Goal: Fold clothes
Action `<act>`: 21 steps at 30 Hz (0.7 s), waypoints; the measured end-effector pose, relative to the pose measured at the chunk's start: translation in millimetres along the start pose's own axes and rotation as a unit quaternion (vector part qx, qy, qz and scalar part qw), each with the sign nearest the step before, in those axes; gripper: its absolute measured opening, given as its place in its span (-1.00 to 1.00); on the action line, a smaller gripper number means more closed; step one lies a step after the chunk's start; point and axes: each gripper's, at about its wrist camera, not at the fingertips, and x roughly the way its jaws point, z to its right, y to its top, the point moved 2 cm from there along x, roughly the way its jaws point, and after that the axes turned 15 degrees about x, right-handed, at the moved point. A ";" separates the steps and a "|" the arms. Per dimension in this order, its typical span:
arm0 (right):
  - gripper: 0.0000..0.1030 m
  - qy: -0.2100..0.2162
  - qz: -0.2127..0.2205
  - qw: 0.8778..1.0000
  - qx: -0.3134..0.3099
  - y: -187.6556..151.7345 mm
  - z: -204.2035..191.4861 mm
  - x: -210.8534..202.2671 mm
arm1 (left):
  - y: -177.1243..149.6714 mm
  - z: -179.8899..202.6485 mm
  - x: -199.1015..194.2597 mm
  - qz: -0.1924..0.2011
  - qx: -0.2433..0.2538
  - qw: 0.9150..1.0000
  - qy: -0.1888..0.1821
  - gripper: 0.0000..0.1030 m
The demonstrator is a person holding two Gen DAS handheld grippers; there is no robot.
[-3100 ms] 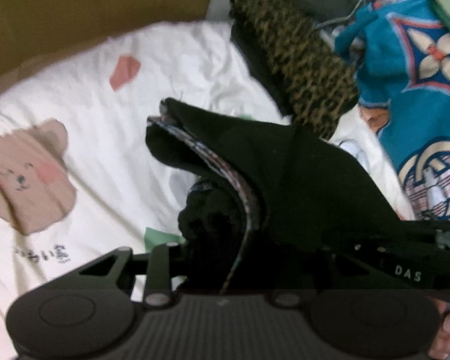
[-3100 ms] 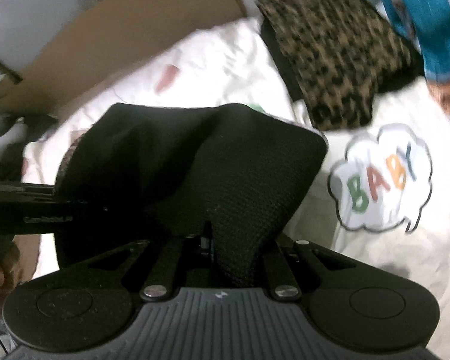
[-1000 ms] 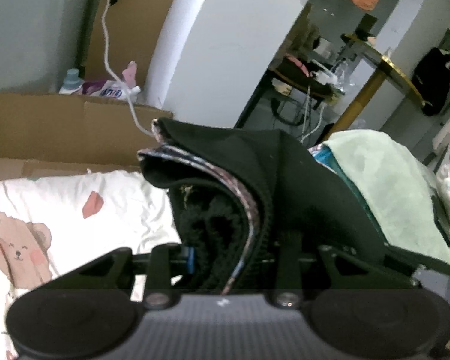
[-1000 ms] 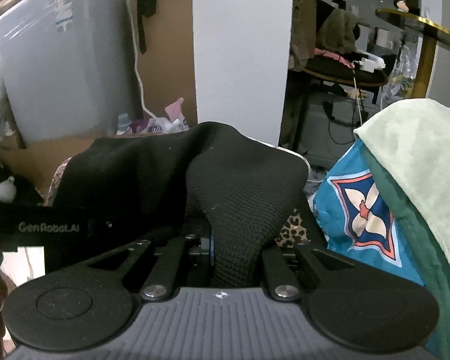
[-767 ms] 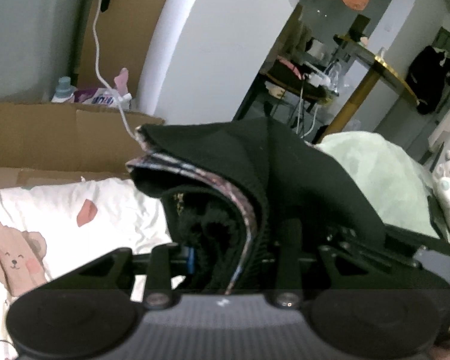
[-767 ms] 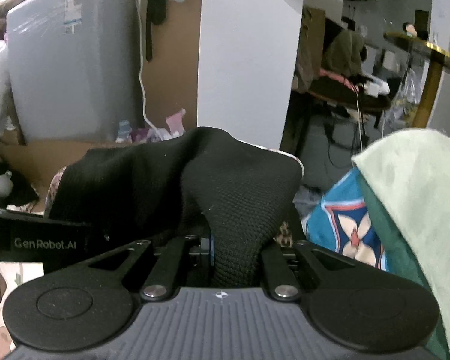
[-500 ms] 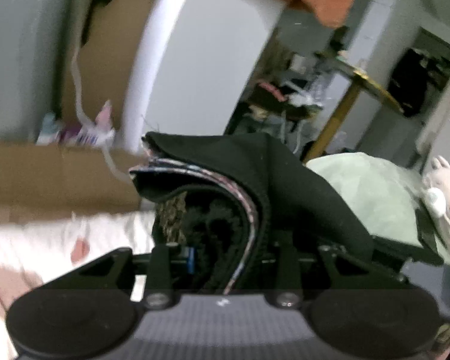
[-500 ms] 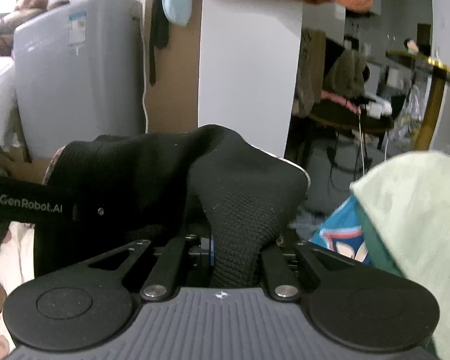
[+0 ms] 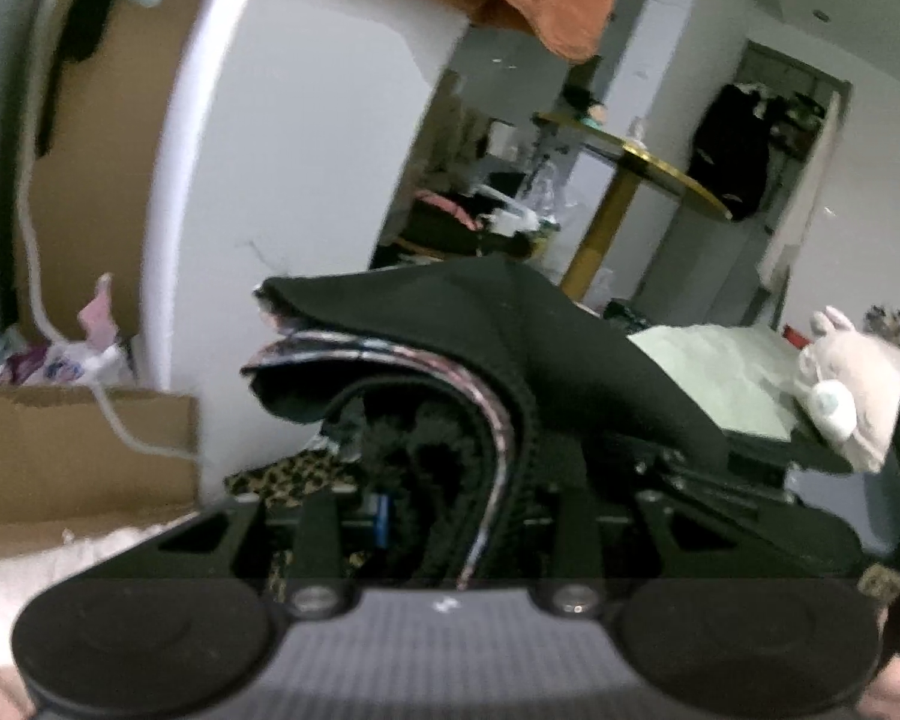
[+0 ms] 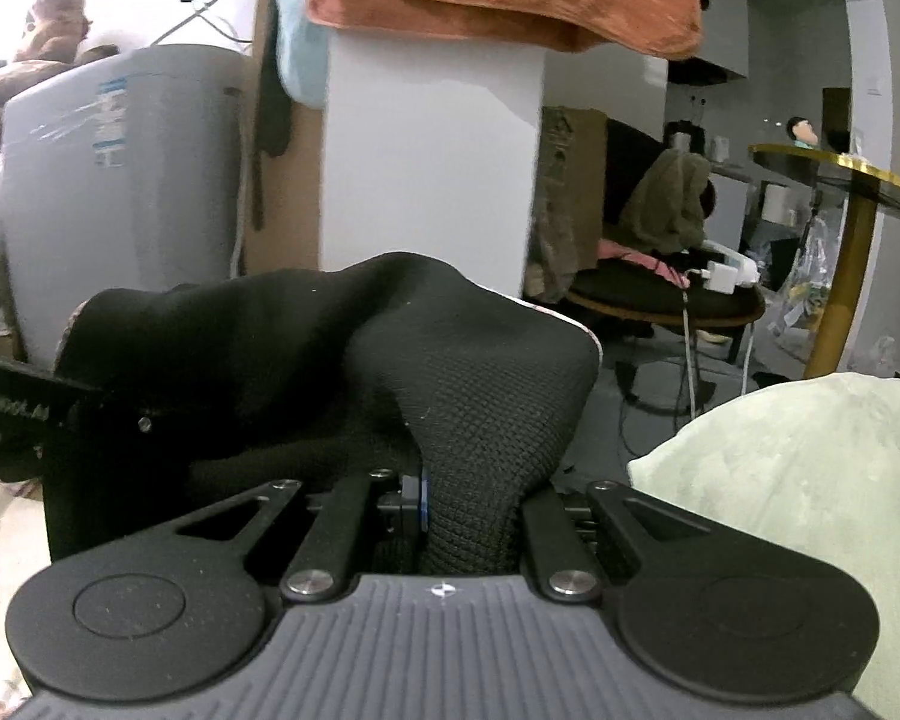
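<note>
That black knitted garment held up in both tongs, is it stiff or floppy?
Probably floppy: the black garment sags between the right tongs and left tongs. Its thick knit bunches in folds, so it likely grips well rather than slipping.

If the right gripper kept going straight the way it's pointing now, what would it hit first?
Probably the white pillar straight ahead, beyond the black garment that the right gripper is holding; depth is hard to judge.
</note>
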 end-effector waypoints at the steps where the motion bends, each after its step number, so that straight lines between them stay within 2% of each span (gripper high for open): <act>1: -0.83 -0.003 0.002 1.000 0.002 -0.9 6.4 7.3 | -3.7 -0.1 9.0 0.004 0.001 1.000 -0.005 -0.31; 5: -0.83 -0.008 0.003 1.000 -0.012 -18.8 25.1 36.6 | -30.5 -5.0 43.8 0.015 -0.008 1.000 -0.013 -0.31; 8: -0.83 -0.016 -0.002 1.000 -0.022 -42.2 38.4 59.0 | -58.5 -9.8 73.3 0.018 -0.021 0.999 -0.034 -0.31; 11: -0.83 -0.026 -0.009 0.999 -0.041 -66.1 47.7 78.2 | -84.8 -17.9 99.2 0.007 -0.043 0.998 -0.052 -0.31; 21: -0.83 -0.027 -0.046 0.996 -0.073 -124.2 61.5 145.9 | -149.2 -54.4 161.4 -0.030 -0.090 0.993 -0.067 -0.31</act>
